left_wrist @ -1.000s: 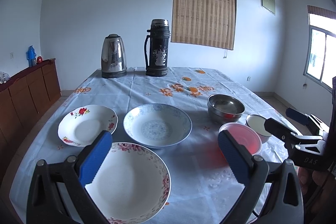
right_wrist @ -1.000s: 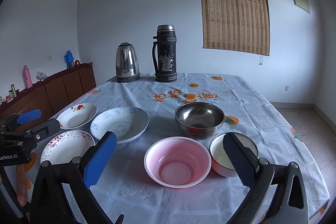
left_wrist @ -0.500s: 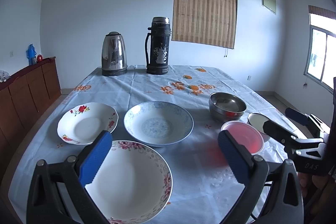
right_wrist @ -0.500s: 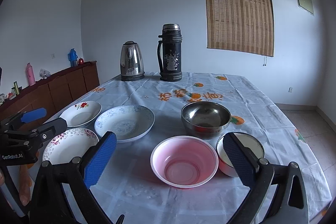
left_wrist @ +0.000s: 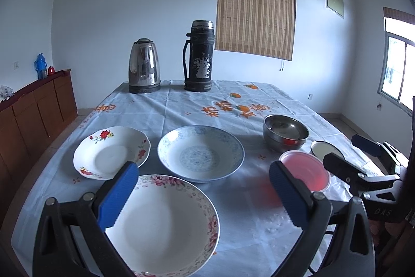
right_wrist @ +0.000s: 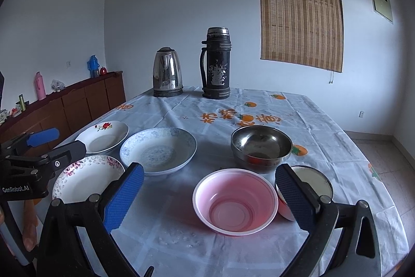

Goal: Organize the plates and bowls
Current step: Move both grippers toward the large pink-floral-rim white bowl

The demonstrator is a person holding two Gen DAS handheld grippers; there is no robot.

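Three plates lie on the table's left half: a pink-flowered plate (left_wrist: 160, 225) nearest, a red-flowered plate (left_wrist: 111, 151) behind it, and a blue-patterned plate (left_wrist: 201, 152) in the middle. On the right stand a pink plastic bowl (right_wrist: 234, 201), a steel bowl (right_wrist: 262, 147) behind it, and a small red bowl with a white inside (right_wrist: 315, 179). My left gripper (left_wrist: 201, 196) hovers open over the near pink-flowered plate, holding nothing. My right gripper (right_wrist: 207, 196) hangs open above the pink bowl, also with nothing in it. Each gripper shows at the edge of the other's view.
A steel kettle (left_wrist: 144, 66) and a tall black flask (left_wrist: 199, 56) stand at the table's far end. A wooden sideboard (right_wrist: 64, 105) with bottles runs along the left wall. The tablecloth (right_wrist: 259, 105) has orange print. Tiled floor lies to the right.
Both grippers have drawn back and risen slightly, so the dishes sit a little lower and farther in each view. Both stay open. No dish has moved.
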